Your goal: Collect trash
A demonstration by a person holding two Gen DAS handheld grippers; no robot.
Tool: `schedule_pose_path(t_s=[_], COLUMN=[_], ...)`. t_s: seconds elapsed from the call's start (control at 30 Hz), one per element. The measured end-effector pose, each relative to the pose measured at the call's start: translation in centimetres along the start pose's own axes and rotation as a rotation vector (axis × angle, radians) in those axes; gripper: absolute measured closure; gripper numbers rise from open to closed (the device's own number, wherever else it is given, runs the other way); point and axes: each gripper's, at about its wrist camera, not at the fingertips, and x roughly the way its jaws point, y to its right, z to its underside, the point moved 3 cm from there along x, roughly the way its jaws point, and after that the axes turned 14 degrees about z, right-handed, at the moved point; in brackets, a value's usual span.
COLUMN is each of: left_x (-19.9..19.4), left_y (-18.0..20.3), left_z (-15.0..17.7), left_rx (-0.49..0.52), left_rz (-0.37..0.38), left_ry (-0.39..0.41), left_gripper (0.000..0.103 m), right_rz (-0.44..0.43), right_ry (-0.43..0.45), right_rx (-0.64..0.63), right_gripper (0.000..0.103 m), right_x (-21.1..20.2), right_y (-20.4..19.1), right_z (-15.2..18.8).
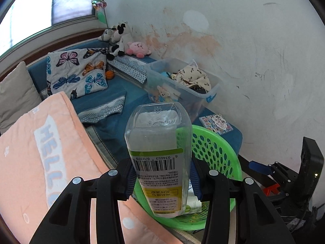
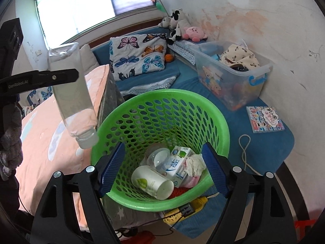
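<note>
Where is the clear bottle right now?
The bottle is clamped in the left gripper, cap down. In the right wrist view it hangs at left, just beside the rim of the green basket.

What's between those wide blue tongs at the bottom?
Nothing is gripped. In the right wrist view, the right tongs stand open, framing the green basket of trash beyond.

Blue bed point(image 2: 189, 83), butterfly pillow point(image 2: 138, 55) at eleven o'clock, clear storage box point(image 2: 233, 77) at two, sticker book point(image 2: 265, 119) at three, green basket point(image 2: 162, 142) centre.

The pink blanket point(image 1: 40, 152) reads "HELLO"; the bottle point(image 1: 158, 152) barcode reads "6 974653 672379".
</note>
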Motion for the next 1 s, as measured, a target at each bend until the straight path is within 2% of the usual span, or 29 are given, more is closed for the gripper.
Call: schedule_pose_path(t_s=[0.27, 0.4, 0.5, 0.6, 0.77, 1.0], left_x=[2.3, 3.4, 3.6, 3.5, 2.3, -0.8], left_y=[1.0, 0.8, 0.7, 0.9, 1.1, -0.3], left_z=[0.6, 1.1, 1.4, 1.7, 2.2, 3.3], left_rx=[0.044, 0.032, 0.03, 0.034, 0.063, 0.014], left_rz=[-0.021, -0.014, -0.017, -0.011, -0.038, -0.084], left_ry=[-0.032, -0.065, -0.061, -0.06, -0.051, -0.013], left_gripper=[0.059, 0.058, 0.043, 0.042, 0.033, 0.026], right_rz=[0.001, 0.001, 0.002, 0.004, -0.004, -0.029], right_ry=[0.001, 0.005, 0.007, 0.007, 0.012, 0.029], right_rx=[0.008, 0.018, 0.024, 0.025, 0.027, 0.007], right_gripper=[0.025, 0.024, 0.024, 0.024, 0.024, 0.024], right_x=[-0.4, -0.7, -0.8, -1.0, -1.4, -2.5], right_y=[0.3, 0.6, 0.9, 0.8, 0.6, -0.8], right_z=[0.4, 0.5, 0.5, 0.7, 0.9, 0.8])
